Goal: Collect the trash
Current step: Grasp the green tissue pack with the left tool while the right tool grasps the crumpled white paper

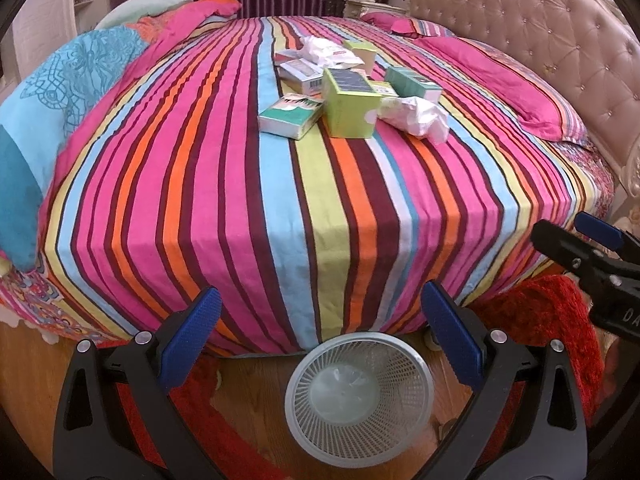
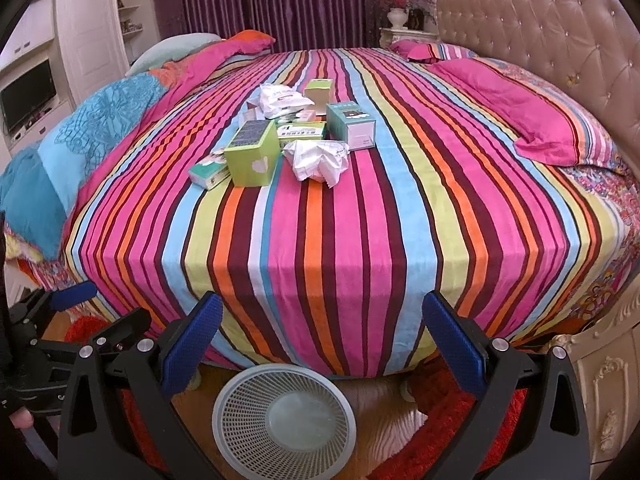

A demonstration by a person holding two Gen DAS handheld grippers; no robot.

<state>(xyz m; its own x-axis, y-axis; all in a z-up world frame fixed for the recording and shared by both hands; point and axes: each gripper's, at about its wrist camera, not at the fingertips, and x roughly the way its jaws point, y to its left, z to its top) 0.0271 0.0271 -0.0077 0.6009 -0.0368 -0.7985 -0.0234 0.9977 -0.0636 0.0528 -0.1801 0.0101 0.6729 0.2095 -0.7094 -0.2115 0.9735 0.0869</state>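
Left wrist view shows our left tool (image 1: 320, 340) with its blue pads spread wide and nothing between them, hanging over the white mesh wastebasket (image 1: 359, 396) on the wood floor at the foot of the bed (image 1: 248, 208). Our right tool (image 2: 322, 344) is likewise wide apart and empty, just beside the left.

All the trash sits well up the striped bedspread: a crumpled white tissue (image 2: 318, 160) nearest us, a green carton (image 2: 251, 158) standing upright to its left, a flat green-and-white packet (image 2: 209, 174) touching that carton, a teal box (image 2: 352, 126) behind, and more paper and boxes further back.

We judge nothing is collected yet. To do the first reach well, we take the nearest tissue, come in low, and pinch its bulk so it doesn't slip free. For the carton, we close across its narrow faces to avoid tipping it onto the packet.
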